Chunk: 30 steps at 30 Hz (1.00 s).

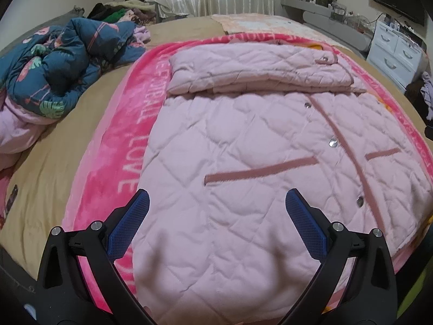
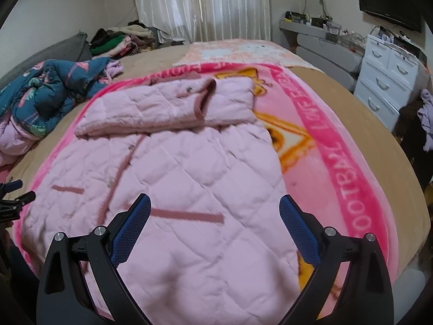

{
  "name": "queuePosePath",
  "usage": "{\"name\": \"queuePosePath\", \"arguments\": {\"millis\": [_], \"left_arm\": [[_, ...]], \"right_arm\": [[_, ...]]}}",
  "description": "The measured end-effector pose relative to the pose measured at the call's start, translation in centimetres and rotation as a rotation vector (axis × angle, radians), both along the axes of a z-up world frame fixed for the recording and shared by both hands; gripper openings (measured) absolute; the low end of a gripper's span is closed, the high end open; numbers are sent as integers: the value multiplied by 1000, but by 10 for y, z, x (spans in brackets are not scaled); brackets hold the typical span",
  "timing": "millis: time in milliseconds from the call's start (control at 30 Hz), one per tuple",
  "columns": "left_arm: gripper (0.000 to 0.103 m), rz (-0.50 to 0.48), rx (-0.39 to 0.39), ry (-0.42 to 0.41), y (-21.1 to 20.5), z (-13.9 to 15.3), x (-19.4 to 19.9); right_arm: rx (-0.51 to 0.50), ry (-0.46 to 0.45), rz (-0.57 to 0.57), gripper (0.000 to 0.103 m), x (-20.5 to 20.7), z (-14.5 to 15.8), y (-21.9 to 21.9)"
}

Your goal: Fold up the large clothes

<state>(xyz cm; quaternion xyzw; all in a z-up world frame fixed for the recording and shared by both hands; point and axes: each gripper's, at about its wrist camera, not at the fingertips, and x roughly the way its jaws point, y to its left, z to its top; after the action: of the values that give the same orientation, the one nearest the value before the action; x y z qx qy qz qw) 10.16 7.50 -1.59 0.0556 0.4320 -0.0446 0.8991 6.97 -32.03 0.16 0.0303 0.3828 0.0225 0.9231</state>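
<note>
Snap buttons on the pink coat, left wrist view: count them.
4. Three run down the front placket of the pink quilted coat: upper, middle, lower. One sits on the folded-over top. That fold may hide more.

left gripper fingers apart | pink quilted coat on pink blanket
</note>
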Motion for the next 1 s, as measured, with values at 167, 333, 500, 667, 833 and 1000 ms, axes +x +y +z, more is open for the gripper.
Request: {"name": "queuePosePath", "arguments": {"millis": [167,333,500,667,833,1000], "left_arm": [[95,26,14,29,14,-13,-3],[95,59,15,53,30,-23,-6],[95,95,-1,84,46,-32,-9],[95,139,-47,125,67,-44,-16],[95,156,-80,168,80,-55,-24],[95,152,-103,191,82,-63,-31]], "right_arm": [[-8,39,-23,95,-6,-15,-13],[-15,72,-39,95,-10,-27,-22],[-4,82,-32,95,-14,-34,-27],[-1,103,-32,95,-20,-43,-30],[-8,128,-38,95,-25,-51,-36],[-6,152,-36,95,-30,-57,-40]]}}
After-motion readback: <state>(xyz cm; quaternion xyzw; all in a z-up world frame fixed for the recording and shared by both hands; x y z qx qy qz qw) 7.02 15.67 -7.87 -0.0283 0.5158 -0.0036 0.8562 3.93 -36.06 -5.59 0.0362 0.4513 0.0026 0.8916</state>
